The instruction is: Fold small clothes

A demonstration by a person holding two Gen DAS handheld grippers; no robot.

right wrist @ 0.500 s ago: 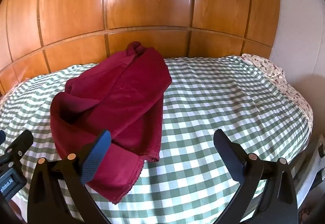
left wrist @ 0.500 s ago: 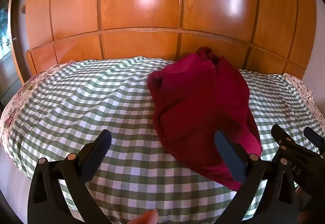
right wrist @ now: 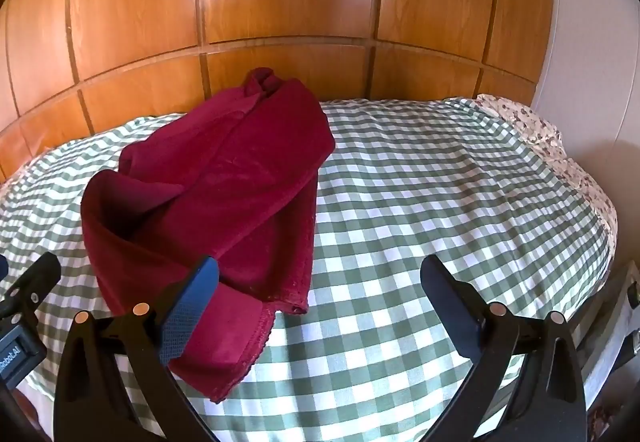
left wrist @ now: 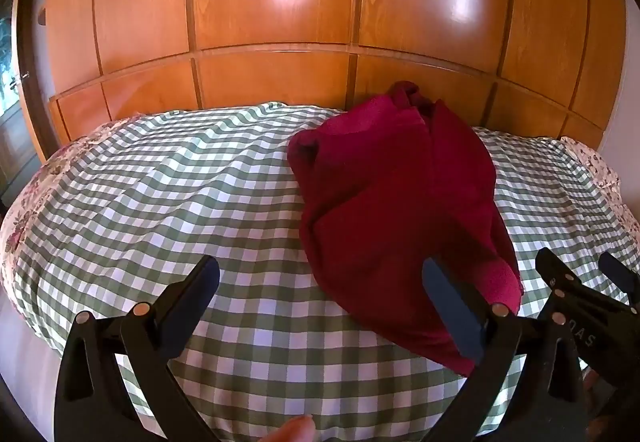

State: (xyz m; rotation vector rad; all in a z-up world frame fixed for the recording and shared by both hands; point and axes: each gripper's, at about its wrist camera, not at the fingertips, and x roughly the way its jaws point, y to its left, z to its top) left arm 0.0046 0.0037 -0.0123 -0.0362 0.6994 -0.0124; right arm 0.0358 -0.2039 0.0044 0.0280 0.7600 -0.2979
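A dark red garment (left wrist: 400,209) lies rumpled and loosely bunched on a green-and-white checked bedcover (left wrist: 160,193). It also shows in the right wrist view (right wrist: 224,193), reaching from the headboard to the near edge. My left gripper (left wrist: 320,290) is open and empty, above the near edge of the bed, with the garment by its right finger. My right gripper (right wrist: 320,290) is open and empty, with the garment's near hem (right wrist: 240,362) by its left finger. Each gripper appears at the edge of the other's view.
A glossy wooden panelled headboard (left wrist: 280,81) rises behind the bed. A floral sheet edge (right wrist: 560,145) shows at the bed's right side by a white wall (right wrist: 592,41). A fingertip (left wrist: 296,430) shows at the bottom of the left wrist view.
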